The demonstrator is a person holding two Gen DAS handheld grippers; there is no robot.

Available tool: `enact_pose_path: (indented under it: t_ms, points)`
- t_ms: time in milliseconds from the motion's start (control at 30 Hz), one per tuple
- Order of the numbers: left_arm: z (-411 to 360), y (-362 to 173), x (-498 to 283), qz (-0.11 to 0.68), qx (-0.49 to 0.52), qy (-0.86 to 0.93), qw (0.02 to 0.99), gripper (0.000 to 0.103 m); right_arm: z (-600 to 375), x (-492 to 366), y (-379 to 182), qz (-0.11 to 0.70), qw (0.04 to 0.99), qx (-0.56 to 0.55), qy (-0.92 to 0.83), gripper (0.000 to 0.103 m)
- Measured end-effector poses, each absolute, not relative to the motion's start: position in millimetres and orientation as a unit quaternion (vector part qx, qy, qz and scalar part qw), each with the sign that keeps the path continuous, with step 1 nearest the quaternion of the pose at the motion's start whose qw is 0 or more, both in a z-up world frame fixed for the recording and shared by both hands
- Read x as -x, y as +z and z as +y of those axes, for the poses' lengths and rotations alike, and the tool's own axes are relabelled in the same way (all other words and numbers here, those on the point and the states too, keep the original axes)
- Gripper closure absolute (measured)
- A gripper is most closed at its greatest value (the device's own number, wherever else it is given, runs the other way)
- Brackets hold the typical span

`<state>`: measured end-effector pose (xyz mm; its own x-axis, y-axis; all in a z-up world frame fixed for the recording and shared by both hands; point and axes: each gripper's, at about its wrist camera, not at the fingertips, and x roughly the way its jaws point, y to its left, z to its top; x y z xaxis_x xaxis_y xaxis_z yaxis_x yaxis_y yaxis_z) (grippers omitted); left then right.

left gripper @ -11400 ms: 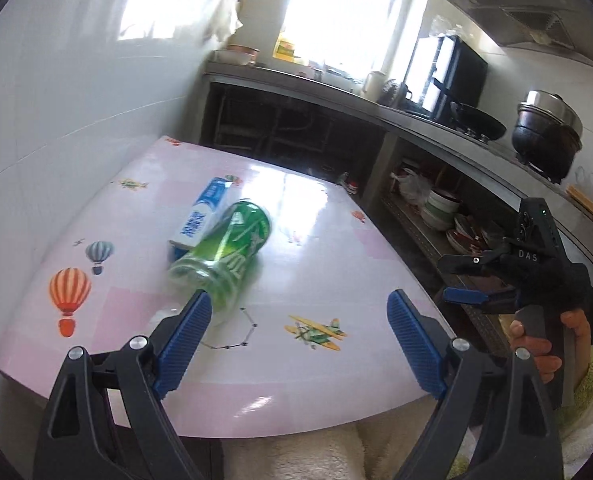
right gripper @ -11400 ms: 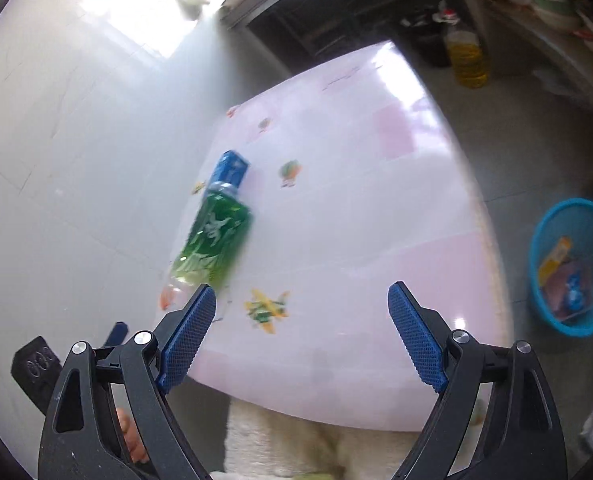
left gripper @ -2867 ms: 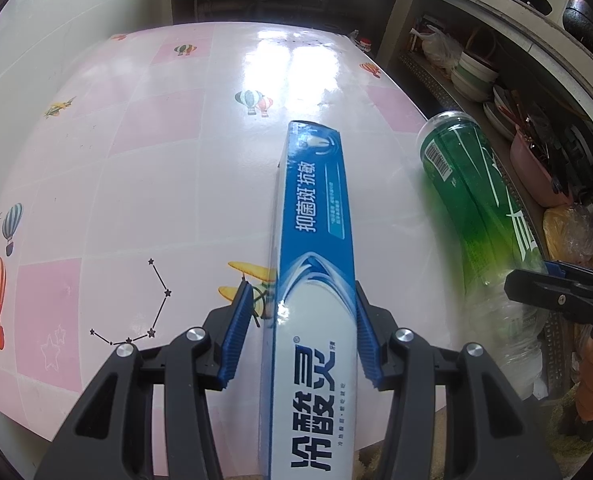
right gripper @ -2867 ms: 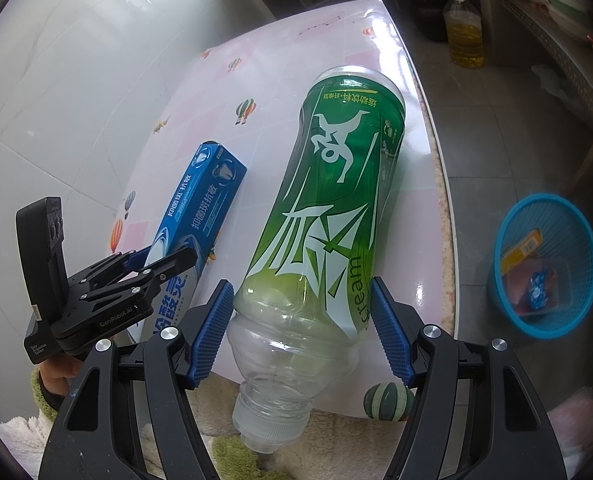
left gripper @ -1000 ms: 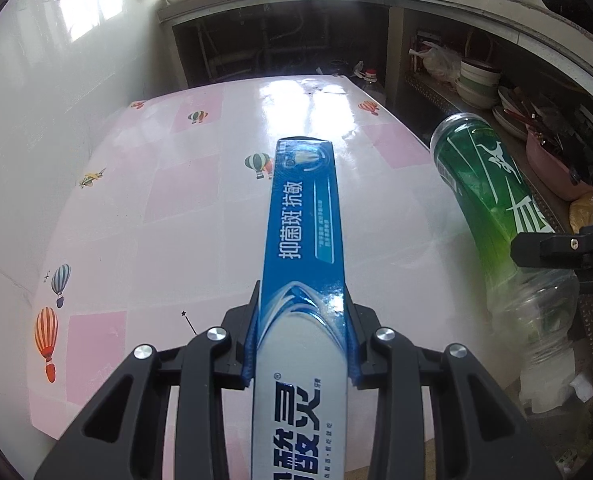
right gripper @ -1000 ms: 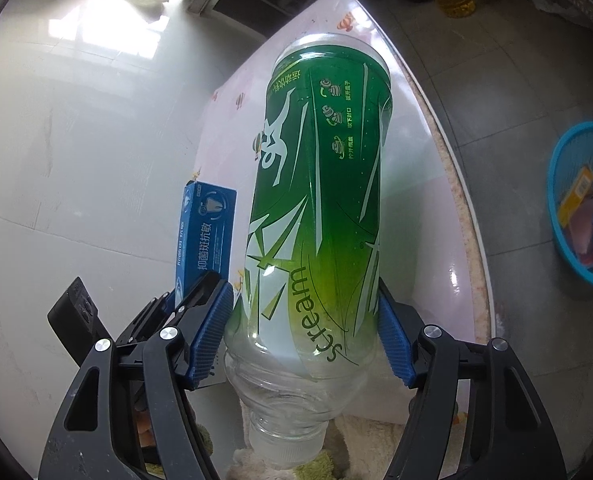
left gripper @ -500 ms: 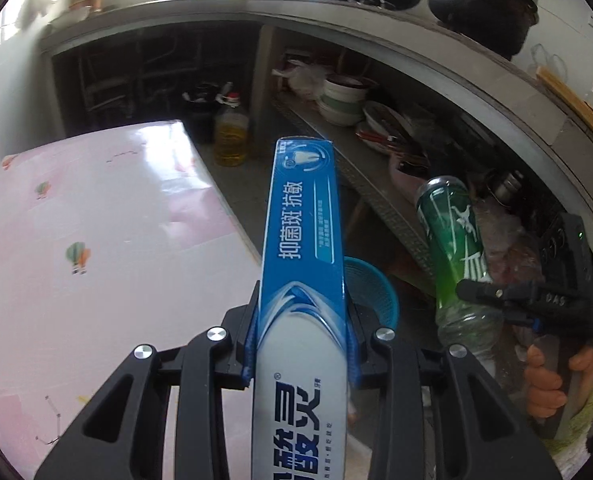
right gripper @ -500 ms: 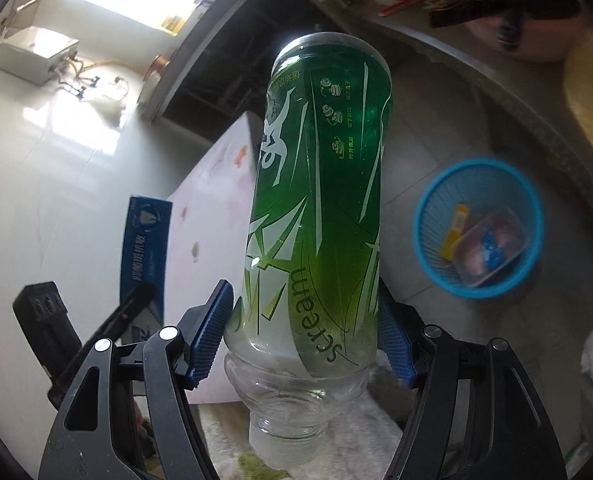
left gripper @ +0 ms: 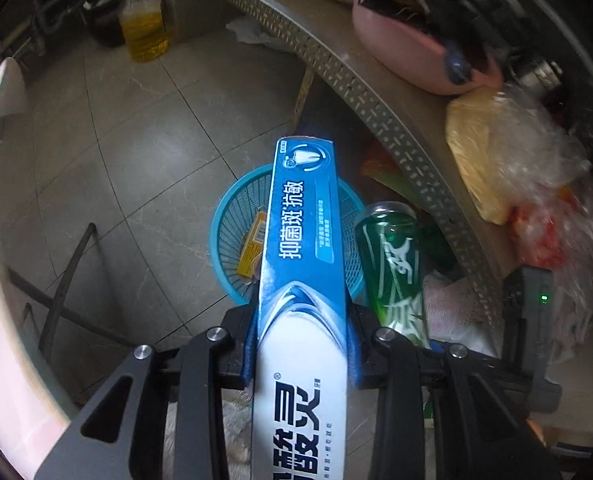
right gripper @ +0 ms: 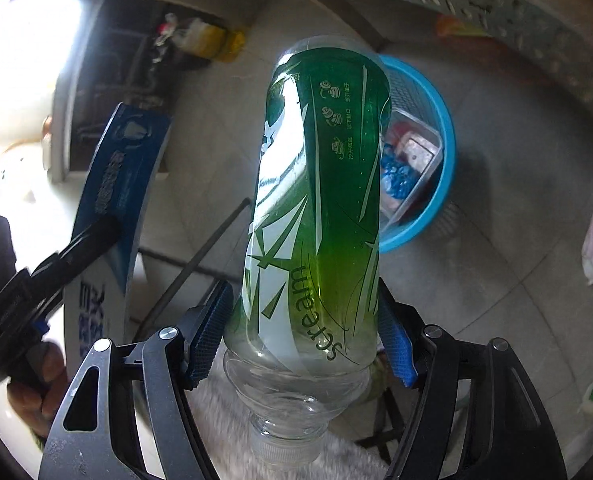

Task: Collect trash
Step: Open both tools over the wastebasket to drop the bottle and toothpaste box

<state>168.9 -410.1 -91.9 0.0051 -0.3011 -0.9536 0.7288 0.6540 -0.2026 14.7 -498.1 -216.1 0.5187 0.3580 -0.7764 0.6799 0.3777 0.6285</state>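
Both grippers had swung off the pink table since the frames a few seconds back, and now pointed down at the floor bin instead

Left wrist view: the left gripper (left gripper: 301, 344) had its jaws pressed in tight on both sides of the toothpaste box (left gripper: 302, 280), grabbing it around the lower middle. Far end of the box hung right over the blue basket (left gripper: 226, 216), which already had a yellow packet in it. My guess is the box was light, stiff cardboard and easy to crush, so a side pinch on the narrow faces was the sane place to hold it. The green bottle (left gripper: 394, 264) was just beside it on the right

Right wrist view: the right gripper (right gripper: 302, 338) had its jaws spread wide and clamped on the bottle's lower body just above the clear neck, base pointing away at the basket, cap end toward the camera. Looked empty, so light, but smooth and squashy plastic; probably a bit slippery
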Motion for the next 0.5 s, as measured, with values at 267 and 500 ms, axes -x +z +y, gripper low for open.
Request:
enact_pose_path:
  t_ms: [267,500]
  points:
    - [-410,-98,-193,0.58,-0.157,-0.355,0.716,0.045,-517,-41,-267,0.49,0.668,-0.528,-0.186,0.033]
    - [-359,-55,-181,0.53,-0.155,-0.359,0.753,0.041,-497,-9,-241,0.486,0.714,-0.452,-0.223,0.033]
